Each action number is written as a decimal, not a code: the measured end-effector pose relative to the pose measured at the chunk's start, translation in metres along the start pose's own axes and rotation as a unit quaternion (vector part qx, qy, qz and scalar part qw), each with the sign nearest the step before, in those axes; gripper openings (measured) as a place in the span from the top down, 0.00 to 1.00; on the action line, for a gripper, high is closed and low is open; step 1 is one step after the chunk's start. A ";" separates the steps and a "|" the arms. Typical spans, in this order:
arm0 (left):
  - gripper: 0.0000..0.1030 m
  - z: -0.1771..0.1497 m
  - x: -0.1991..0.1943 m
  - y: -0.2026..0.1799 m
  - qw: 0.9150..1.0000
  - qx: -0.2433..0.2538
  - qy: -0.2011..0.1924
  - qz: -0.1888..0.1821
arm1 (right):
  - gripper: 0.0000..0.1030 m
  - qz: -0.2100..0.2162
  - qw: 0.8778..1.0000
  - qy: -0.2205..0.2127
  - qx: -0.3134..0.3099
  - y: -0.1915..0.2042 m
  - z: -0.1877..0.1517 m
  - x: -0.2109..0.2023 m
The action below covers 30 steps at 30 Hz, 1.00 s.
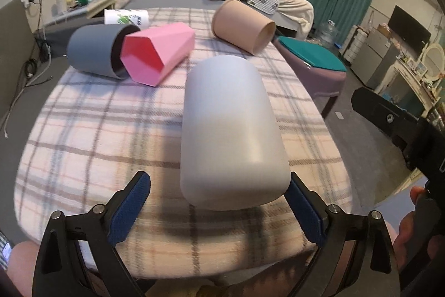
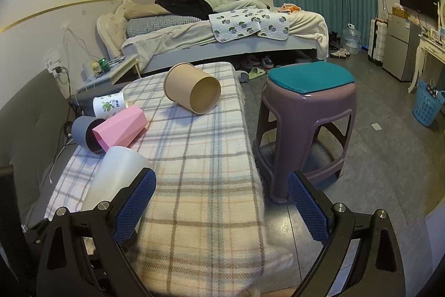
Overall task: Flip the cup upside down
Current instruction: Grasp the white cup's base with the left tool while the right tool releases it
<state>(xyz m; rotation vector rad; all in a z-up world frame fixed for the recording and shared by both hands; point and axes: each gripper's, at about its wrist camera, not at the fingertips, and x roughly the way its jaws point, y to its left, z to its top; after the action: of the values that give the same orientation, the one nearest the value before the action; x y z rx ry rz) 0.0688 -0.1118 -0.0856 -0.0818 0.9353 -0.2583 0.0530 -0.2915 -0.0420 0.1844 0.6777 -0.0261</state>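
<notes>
A pale grey-white cup point(image 1: 230, 130) lies on its side on the plaid cloth point(image 1: 111, 130), its closed base toward me. My left gripper point(image 1: 219, 194) is open, its blue pads on either side of the cup's near end, not pressing on it. The cup also shows in the right wrist view point(image 2: 116, 174), left of my right gripper point(image 2: 221, 188), which is open and empty over the cloth's near right edge point(image 2: 217, 199).
A pink faceted cup point(image 1: 155, 54), a dark grey cup point(image 1: 91, 52), a beige cup point(image 1: 242, 24) and a white printed cup point(image 1: 126, 17) lie on their sides farther back. A purple stool point(image 2: 306, 113) with a teal cushion stands right of the table. A bed is behind.
</notes>
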 end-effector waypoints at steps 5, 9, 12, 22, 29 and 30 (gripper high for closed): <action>0.31 -0.002 0.002 -0.010 1.000 0.029 0.005 -0.007 | 0.07 0.003 1.000 0.002 0.007 -0.004 0.000 0.001; 0.31 -0.002 0.000 -0.006 1.000 0.029 0.007 -0.007 | 0.07 0.003 1.000 0.010 0.007 -0.004 -0.001 0.004; 0.31 -0.002 -0.005 -0.008 0.999 0.042 0.005 0.005 | 0.07 0.003 1.000 0.009 0.009 -0.005 -0.001 0.003; 0.31 0.017 -0.035 0.000 0.998 0.046 -0.031 0.024 | 0.07 0.006 1.000 0.006 0.006 -0.003 -0.001 0.003; 0.31 0.028 -0.037 0.017 0.998 0.023 -0.031 0.040 | 0.07 0.005 1.000 0.012 0.005 -0.001 -0.002 0.003; 0.31 0.030 -0.037 0.019 0.999 0.021 -0.029 0.040 | 0.07 0.004 1.000 0.012 0.005 -0.002 -0.002 0.003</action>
<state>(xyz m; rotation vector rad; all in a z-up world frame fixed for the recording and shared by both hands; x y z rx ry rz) 0.0754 -0.0856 -0.0418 -0.0140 0.8731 -0.2003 0.0544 -0.2927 -0.0458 0.1980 0.7005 -0.0191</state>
